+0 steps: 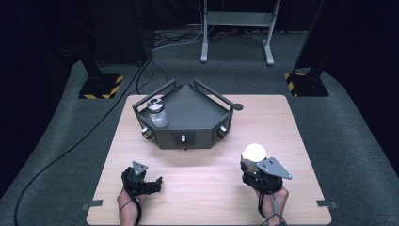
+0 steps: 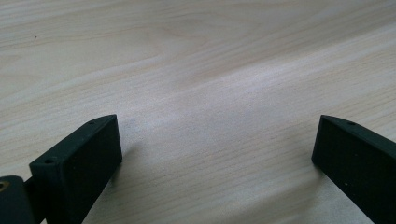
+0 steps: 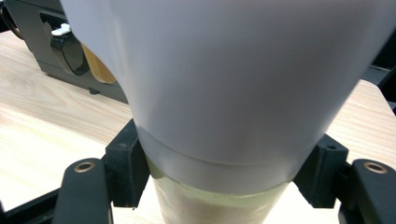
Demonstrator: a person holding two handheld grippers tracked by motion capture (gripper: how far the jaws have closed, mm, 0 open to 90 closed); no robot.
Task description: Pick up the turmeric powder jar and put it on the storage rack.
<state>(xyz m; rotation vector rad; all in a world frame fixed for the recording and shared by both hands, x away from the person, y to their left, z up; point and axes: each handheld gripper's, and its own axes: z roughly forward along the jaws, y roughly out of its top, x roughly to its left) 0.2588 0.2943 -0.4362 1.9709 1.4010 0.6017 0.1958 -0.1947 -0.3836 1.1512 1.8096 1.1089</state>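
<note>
Right gripper (image 1: pixel 254 165) had its jaws clamped on a light bulb (image 1: pixel 253 151), gripping at the neck just under the white globe, base down. Grabbing the narrow neck rather than the globe looked deliberate: firmer seat, less slip. In the right gripper view the bulb (image 3: pixel 233 84) sat square between the jaws.

Bulb was held over the right near part of the bench (image 1: pixel 197 188), short of the dark tray (image 1: pixel 197 106) at bench centre. Tray front carried socket-like fittings (image 1: pixel 223 131), so the bulb was probably headed there, a guess.

A jar (image 1: pixel 157 114) stood in the tray's left corner, clear of the path.

Left gripper (image 1: pixel 155 181) sat low near the left bench edge, jaws spread wide, nothing between them, bare wood (image 2: pixel 210 93) below. Looked parked, out of the way.
</note>
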